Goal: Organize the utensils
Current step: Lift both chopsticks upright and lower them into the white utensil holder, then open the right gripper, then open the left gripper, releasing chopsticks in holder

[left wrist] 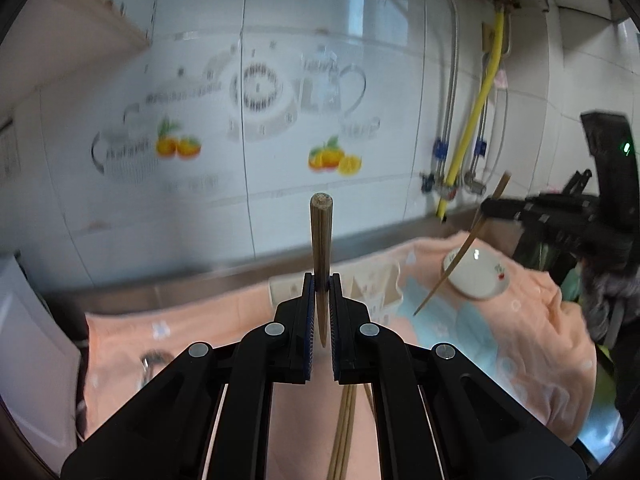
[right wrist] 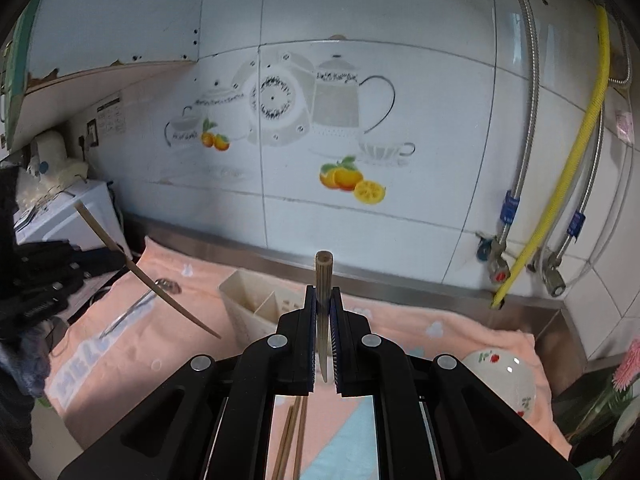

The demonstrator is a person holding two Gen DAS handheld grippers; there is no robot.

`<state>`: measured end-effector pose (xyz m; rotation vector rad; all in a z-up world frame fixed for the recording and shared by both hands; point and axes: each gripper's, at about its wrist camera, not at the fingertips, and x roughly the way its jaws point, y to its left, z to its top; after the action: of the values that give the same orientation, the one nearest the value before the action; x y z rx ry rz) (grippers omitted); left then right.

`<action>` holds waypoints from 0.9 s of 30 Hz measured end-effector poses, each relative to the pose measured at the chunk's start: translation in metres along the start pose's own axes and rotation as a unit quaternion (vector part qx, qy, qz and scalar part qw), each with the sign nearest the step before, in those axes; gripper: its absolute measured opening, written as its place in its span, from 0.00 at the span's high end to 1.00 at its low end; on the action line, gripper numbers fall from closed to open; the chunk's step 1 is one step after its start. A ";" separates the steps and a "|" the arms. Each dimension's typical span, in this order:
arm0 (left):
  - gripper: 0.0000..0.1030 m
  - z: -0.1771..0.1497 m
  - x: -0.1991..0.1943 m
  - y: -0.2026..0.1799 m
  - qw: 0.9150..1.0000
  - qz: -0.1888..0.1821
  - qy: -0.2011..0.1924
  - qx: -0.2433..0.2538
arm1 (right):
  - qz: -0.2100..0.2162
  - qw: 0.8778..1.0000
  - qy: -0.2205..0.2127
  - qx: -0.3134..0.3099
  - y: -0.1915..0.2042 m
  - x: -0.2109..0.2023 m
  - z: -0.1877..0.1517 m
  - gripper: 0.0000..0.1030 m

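My left gripper (left wrist: pixel 321 286) is shut on a bamboo chopstick (left wrist: pixel 321 240) that points up and away, above the peach towel (left wrist: pixel 224 332). My right gripper (right wrist: pixel 323 300) is shut on another bamboo chopstick (right wrist: pixel 323 280), held the same way. Each view shows the other gripper with its slanted chopstick: the right one (left wrist: pixel 460 256) at the far right, the left one (right wrist: pixel 132 268) at the left. A cream utensil holder (right wrist: pixel 256 304) stands on the towel just ahead of my right gripper. More chopsticks (left wrist: pixel 344 432) lie on the towel under my left gripper, and also under my right (right wrist: pixel 292 436).
A white bowl with red cherries (right wrist: pixel 504 380) lies on the towel at the right, also seen in the left wrist view (left wrist: pixel 478 274). A metal spoon (right wrist: pixel 140 304) lies on the towel's left part. The tiled wall, pipes and a yellow hose (right wrist: pixel 568 152) stand behind. A white appliance (right wrist: pixel 68 216) is at the left.
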<state>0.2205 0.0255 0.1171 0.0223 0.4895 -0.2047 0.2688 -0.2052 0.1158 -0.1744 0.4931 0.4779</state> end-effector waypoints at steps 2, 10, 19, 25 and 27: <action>0.94 0.014 0.000 0.001 1.000 0.001 -0.013 0.001 | -0.007 1.000 -0.008 0.001 0.000 0.004 0.006 0.94; 0.94 0.038 0.032 0.017 0.999 0.017 -0.020 -0.024 | -0.017 0.999 -0.032 0.032 -0.012 0.031 0.018 0.94; 0.95 0.031 0.063 0.040 0.997 0.011 -0.011 -0.072 | -0.013 0.999 0.004 0.041 -0.017 0.074 -0.004 0.94; 0.95 0.042 0.060 0.041 0.997 0.013 -0.028 -0.072 | -0.014 0.999 0.029 0.041 -0.019 0.091 -0.019 0.94; 0.95 0.047 0.061 0.044 0.996 0.013 -0.035 -0.078 | -0.012 0.999 0.032 0.041 -0.019 0.093 -0.021 0.94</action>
<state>0.3038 0.0532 0.1290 -0.1298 0.4332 -0.1405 0.3408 -0.1906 0.0526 -0.1167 0.5714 0.4283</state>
